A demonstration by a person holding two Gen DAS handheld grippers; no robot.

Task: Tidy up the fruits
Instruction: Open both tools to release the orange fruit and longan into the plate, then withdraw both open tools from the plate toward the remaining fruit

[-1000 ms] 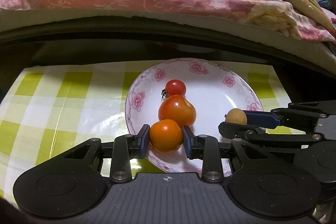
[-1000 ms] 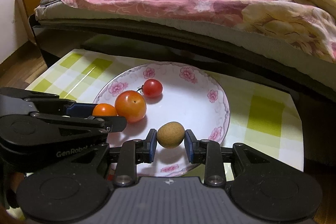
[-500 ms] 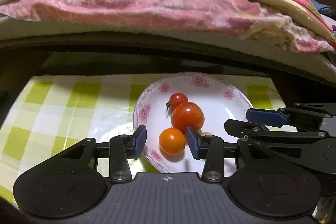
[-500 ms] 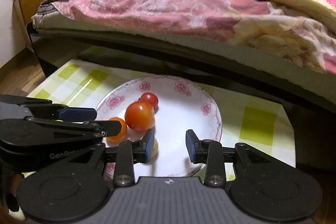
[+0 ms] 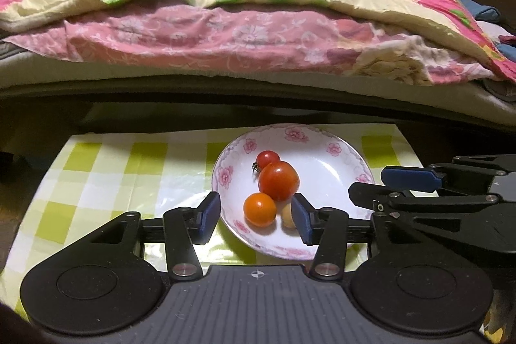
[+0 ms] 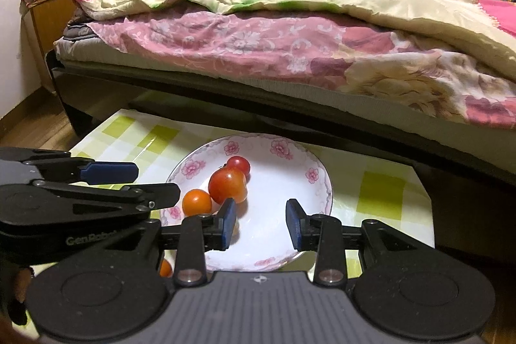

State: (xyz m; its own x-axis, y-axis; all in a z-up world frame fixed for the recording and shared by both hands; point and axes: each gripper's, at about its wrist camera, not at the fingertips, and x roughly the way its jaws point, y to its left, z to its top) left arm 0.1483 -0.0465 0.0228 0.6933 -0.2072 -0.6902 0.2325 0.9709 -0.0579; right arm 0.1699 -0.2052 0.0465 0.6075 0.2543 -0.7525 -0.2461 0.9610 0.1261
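Four small fruits sit together on the flowered plate (image 5: 351,157), which rests on the checked cloth of the counter (image 5: 106,170) beside a bed (image 5: 245,37). We see the left hand-held gripper (image 5: 255,217) released, its jaws opening, with the orange tomato (image 5: 260,209) lying free on the plate between and below its fingers, touched by neither. Just ahead of it the large red tomato (image 5: 278,181) leans against the small red tomato (image 5: 267,159), and a pale brown fruit (image 5: 288,215) peeks out beside the right-side finger. The right hand-held gripper (image 6: 261,224) stands parted too, with only bare plate between its fingers; the brown fruit lies mostly hidden behind its left-side finger.

We judge these fruits light, round and smooth-skinned, quick to roll on the glazed plate and easy to bruise or split under a hard squeeze. We would take each across its widest middle, pads on opposite sides, with gentle pressure. The large tomato needs the widest spread; the small one, stem still on, sits tight against it and leaves little room for a finger.
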